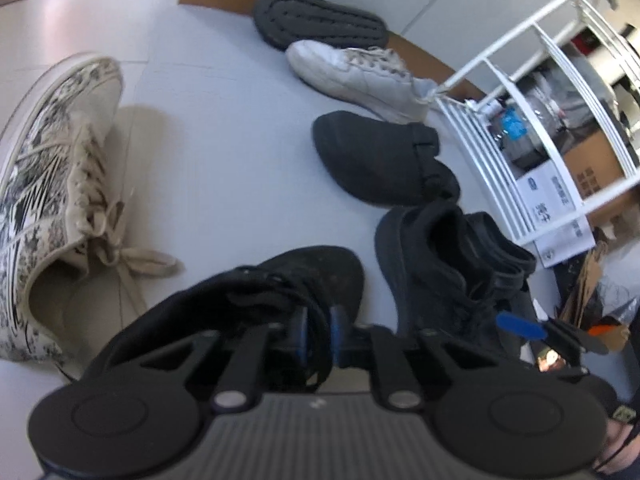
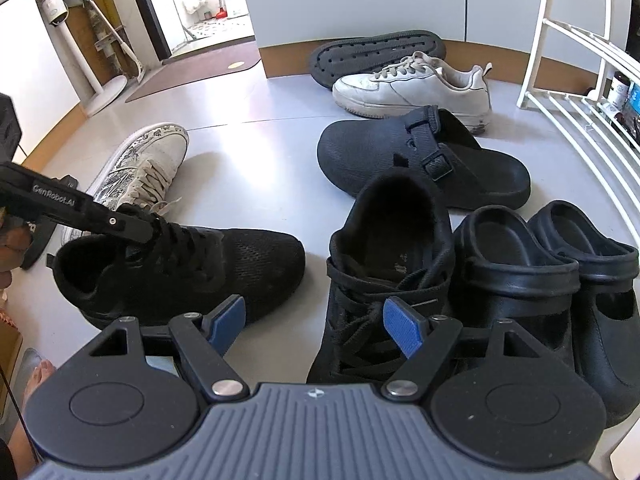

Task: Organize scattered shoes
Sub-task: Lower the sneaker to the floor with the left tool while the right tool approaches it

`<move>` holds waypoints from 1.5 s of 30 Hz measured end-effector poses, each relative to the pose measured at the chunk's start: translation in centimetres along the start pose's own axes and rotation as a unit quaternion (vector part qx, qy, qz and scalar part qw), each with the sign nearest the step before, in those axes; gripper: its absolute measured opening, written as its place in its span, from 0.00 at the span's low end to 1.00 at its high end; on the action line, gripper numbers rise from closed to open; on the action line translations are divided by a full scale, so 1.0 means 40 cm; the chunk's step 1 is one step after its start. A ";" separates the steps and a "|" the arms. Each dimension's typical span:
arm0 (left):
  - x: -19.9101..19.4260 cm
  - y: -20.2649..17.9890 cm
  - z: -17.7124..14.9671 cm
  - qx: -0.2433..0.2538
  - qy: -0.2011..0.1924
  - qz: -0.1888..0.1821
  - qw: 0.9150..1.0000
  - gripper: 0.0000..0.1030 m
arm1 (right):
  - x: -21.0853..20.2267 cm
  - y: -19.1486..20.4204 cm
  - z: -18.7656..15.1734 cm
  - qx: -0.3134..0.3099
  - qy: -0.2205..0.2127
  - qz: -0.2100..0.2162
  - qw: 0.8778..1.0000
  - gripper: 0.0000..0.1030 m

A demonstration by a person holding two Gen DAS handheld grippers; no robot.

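The black mesh sneaker (image 2: 188, 264) sits on the floor (image 2: 256, 168) under the left claw (image 1: 318, 330), whose pads straddle its laces, parted, grip uncertain. Right of it, its mate (image 2: 384, 276) and two black clogs (image 2: 560, 280) already line up by the white rack (image 2: 576, 112). The right claw (image 2: 316, 322) hovers open, empty. Beyond, a patterned sneaker (image 2: 148, 160), strapped clog (image 2: 420, 160), white sneaker (image 2: 416, 88) and upturned shoe (image 2: 372, 54) remain scattered, so perhaps halfway

Open floor (image 2: 256, 144) runs clear between the patterned sneaker (image 2: 140, 168) on the left and the black clog (image 2: 400, 160) on the right, a wide lane. To the right it is crowded: black lace-up shoe (image 2: 384, 280), pair of black clogs (image 2: 552, 280), then the white rack (image 2: 580, 120) walling that side. White sneaker (image 2: 412, 88) and an upturned sole (image 2: 372, 56) block the back wall.
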State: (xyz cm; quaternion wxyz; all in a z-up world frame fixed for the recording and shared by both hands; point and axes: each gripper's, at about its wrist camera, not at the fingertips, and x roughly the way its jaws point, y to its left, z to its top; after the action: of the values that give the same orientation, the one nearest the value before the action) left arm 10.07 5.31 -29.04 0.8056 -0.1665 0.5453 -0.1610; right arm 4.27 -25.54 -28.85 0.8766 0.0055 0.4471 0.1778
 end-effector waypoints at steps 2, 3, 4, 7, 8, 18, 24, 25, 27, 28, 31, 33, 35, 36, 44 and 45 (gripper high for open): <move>-0.012 0.002 -0.005 0.004 -0.004 0.006 1.000 0.68 | 0.000 0.001 -0.001 -0.001 0.001 0.001 1.000 0.78; -0.027 0.007 -0.008 0.002 -0.008 0.003 1.000 0.68 | 0.001 0.001 -0.002 -0.001 0.002 0.001 1.000 0.78; -0.037 0.012 -0.008 -0.001 -0.009 0.001 1.000 0.69 | 0.001 0.001 -0.003 -0.002 0.003 0.001 1.000 0.78; -0.068 0.029 -0.008 -0.005 -0.018 0.006 1.000 0.71 | 0.004 0.005 -0.003 -0.006 0.004 0.001 1.000 0.78; -0.080 0.035 -0.008 -0.006 -0.022 0.011 1.000 0.71 | 0.006 0.008 -0.002 -0.009 0.003 0.001 1.000 0.78; -0.140 0.107 -0.021 -0.041 -0.051 0.036 0.997 0.72 | 0.043 0.073 0.021 -0.079 0.010 0.052 0.995 0.78; -0.137 0.108 -0.032 -0.021 -0.031 0.056 0.998 0.72 | 0.088 0.119 0.037 -0.116 0.022 0.081 0.990 0.78; -0.135 0.109 -0.034 -0.021 -0.027 0.056 0.998 0.72 | 0.097 0.128 0.039 -0.119 0.023 0.085 0.989 0.78; -0.130 0.112 -0.039 -0.024 -0.018 0.056 0.998 0.72 | 0.114 0.147 0.045 -0.119 0.024 0.094 0.988 0.78; -0.130 0.115 -0.041 -0.027 -0.016 0.056 0.998 0.72 | 0.124 0.161 0.048 -0.120 0.024 0.100 0.987 0.78; -0.133 0.120 -0.046 -0.032 -0.018 0.056 0.998 0.72 | 0.141 0.195 0.051 -0.140 0.026 0.109 0.984 0.78; -0.137 0.122 -0.048 -0.034 -0.019 0.056 0.998 0.72 | 0.151 0.216 0.051 -0.161 0.023 0.109 0.981 0.78; -0.138 0.127 -0.048 -0.040 -0.022 0.058 0.997 0.72 | 0.161 0.231 0.053 -0.178 0.011 0.111 0.978 0.78; -0.136 0.128 -0.047 -0.041 -0.020 0.057 0.997 0.72 | 0.165 0.235 0.053 -0.182 0.004 0.115 0.977 0.78; -0.125 0.136 -0.046 -0.040 -0.009 0.053 0.998 0.72 | 0.184 0.274 0.053 -0.242 -0.013 0.135 0.961 0.78; -0.125 0.138 -0.046 -0.042 -0.009 0.052 0.998 0.72 | 0.185 0.275 0.054 -0.244 -0.015 0.134 0.960 0.78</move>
State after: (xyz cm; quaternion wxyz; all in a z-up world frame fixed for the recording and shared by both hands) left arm 7.01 12.27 -28.00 0.8100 -0.1726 0.5524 -0.0944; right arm 6.56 -12.58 -31.49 0.8262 -0.1457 0.3722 0.3971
